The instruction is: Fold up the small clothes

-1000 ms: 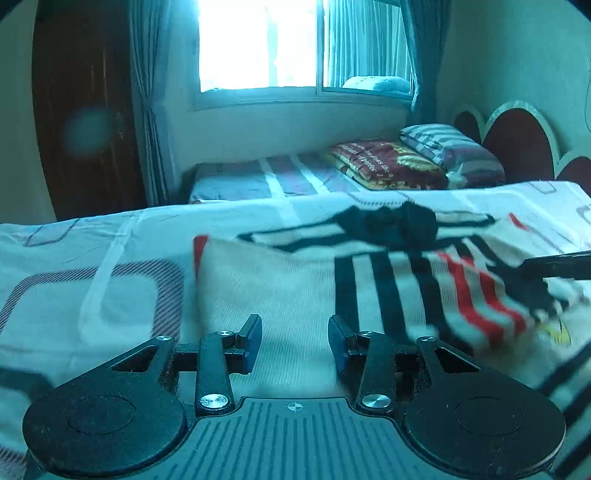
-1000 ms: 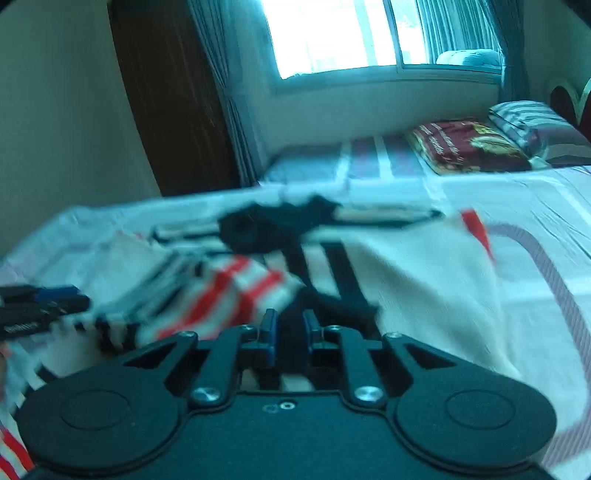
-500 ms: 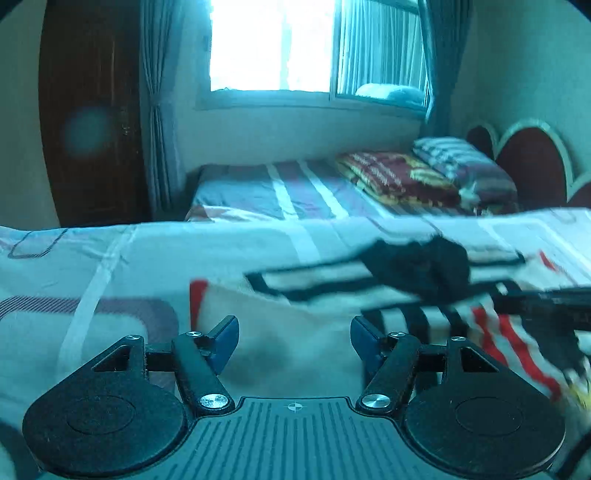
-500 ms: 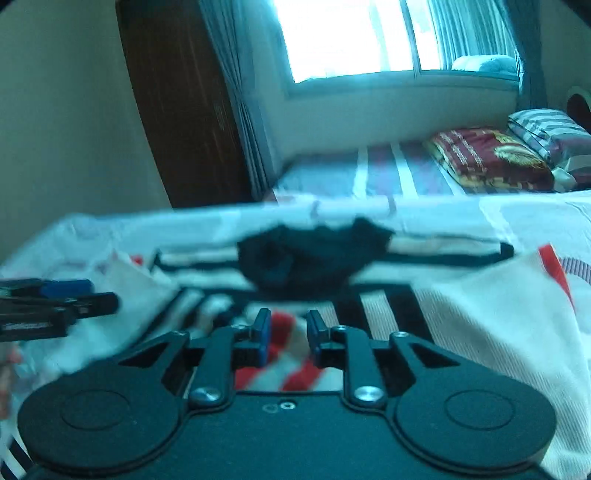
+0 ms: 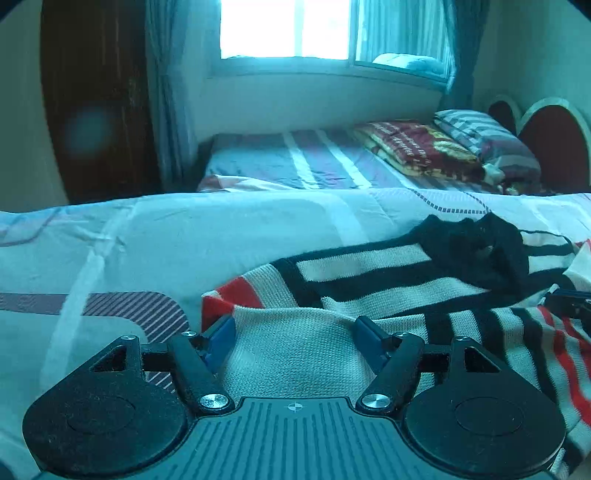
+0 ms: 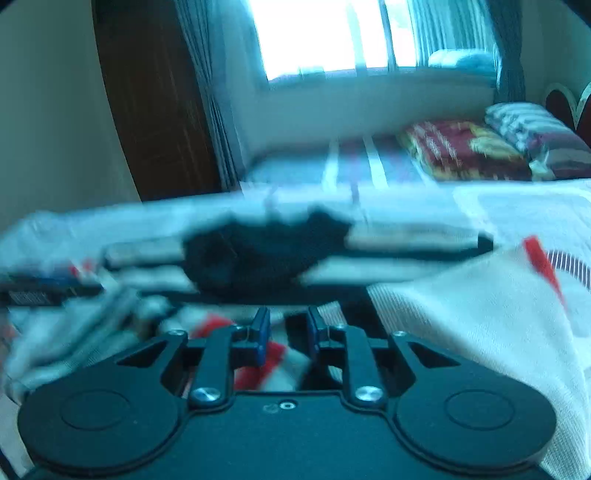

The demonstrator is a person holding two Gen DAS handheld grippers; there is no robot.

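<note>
Cream knit cloth with black and red stripes fills the lower middle of the left wrist view: a small sweater [image 5: 332, 295] lying on the pale patterned bedspread [image 5: 147, 251]. The left gripper [image 5: 295, 338] sits low over its near edge with its jaws spread wide, a hump of the cream fabric rising between the blue-padded fingers [image 5: 221, 341] but not pinched by them. A dark crumpled part of the garment [image 5: 476, 254] lies farther off to the right, and the tip of the other tool shows at the right edge. Beyond stand a second bed [image 5: 303, 166] with a folded red blanket [image 5: 413, 147], and a bright window [image 5: 284, 29].

From the right wrist, the picture is blurred. The right gripper [image 6: 286, 330] has its jaws fairly close, with a gap left between them; red and white cloth of the sweater [image 6: 461, 314] lies under and between the fingers, and whether they grip it cannot be told. The left tool's dark tip [image 6: 44, 295] enters from the left.
</note>
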